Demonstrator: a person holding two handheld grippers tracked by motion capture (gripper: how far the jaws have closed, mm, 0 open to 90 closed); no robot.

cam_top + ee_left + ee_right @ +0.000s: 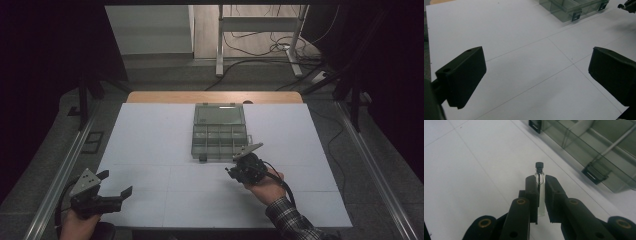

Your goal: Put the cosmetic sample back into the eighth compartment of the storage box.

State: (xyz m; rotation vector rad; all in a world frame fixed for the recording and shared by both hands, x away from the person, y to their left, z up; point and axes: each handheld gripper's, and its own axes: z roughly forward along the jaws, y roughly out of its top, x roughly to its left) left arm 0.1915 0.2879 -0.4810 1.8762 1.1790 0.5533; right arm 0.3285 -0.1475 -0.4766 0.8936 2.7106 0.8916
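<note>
Setting: white sheeted table (150, 150), where we see cables trailing over the floor beyond.
Right gripper (541, 182): we see its black jaws clamped on a small clear glass vial with a black screw cap (539, 178), held just above the sheet.
Case: translucent grey plastic compartment box (220, 132), lid open, just beyond that vial.
Left gripper (114, 184): jaws spread wide, nothing between them, near the table's front left corner.
</note>
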